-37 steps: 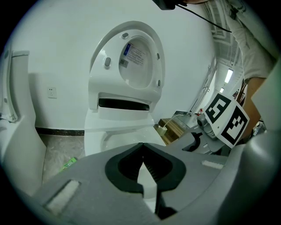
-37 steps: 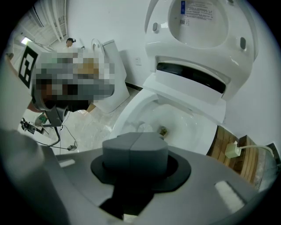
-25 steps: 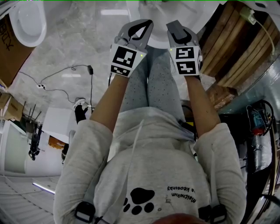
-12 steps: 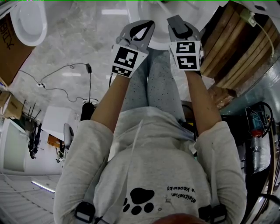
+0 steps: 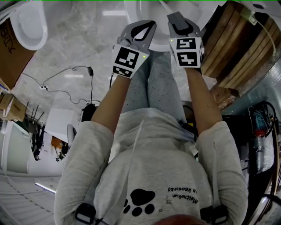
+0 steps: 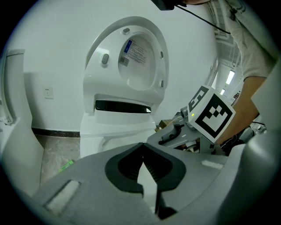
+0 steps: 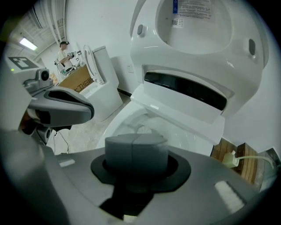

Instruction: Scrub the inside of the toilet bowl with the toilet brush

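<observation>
A white toilet point(image 6: 118, 127) stands in front of me with its lid point(image 6: 138, 55) raised. Its open bowl point(image 7: 140, 121) shows in the right gripper view, and its rim point(image 5: 149, 9) lies at the top of the head view. No toilet brush is in any view. My left gripper point(image 5: 141, 27) is held out toward the toilet, its jaw tips touching point(image 6: 142, 147) with nothing between them. My right gripper point(image 5: 178, 23) hangs beside it, a little nearer the bowl, jaws pressed together point(image 7: 134, 141) and empty.
A second white toilet point(image 5: 28, 22) stands at the far left next to a cardboard box point(image 5: 9, 44). Wooden planks point(image 5: 239, 44) lie right of the toilet. Cables point(image 5: 66, 77) trail over the marble floor. A person point(image 7: 65, 53) stands far off.
Both grippers have edged slightly forward toward the toilet. Their jaws have stayed as they were.
</observation>
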`<action>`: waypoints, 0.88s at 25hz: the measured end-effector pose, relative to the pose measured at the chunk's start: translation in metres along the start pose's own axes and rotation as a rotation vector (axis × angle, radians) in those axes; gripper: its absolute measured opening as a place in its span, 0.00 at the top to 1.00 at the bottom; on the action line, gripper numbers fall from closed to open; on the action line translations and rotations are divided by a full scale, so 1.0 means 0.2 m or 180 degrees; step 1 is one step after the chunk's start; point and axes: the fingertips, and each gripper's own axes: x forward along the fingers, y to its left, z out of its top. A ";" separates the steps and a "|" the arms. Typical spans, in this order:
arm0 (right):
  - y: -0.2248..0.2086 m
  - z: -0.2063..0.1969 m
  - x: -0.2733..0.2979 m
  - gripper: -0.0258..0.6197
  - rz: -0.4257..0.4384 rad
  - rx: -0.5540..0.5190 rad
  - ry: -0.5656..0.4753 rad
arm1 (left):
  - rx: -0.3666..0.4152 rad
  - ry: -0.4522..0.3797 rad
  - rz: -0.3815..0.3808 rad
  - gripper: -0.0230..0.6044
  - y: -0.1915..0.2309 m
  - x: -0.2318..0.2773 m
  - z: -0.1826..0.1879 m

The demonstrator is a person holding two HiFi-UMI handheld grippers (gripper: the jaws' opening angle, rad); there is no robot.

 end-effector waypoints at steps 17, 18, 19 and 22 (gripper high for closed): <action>-0.16 0.07 0.00 0.72 -0.0156 0.0316 -0.0141 | 0.0074 0.0090 -0.0087 0.96 0.00 0.04 0.02; -0.17 0.07 0.01 0.72 -0.0175 0.0365 -0.0146 | 0.0075 0.0091 -0.0094 0.96 0.00 0.04 0.02; -0.18 0.07 0.01 0.72 -0.0199 0.0393 -0.0145 | 0.0077 0.0091 -0.0100 0.96 0.00 0.05 0.02; -0.22 0.07 0.01 0.72 -0.0280 0.0402 -0.0125 | 0.0086 0.0096 -0.0115 0.96 -0.02 0.06 0.02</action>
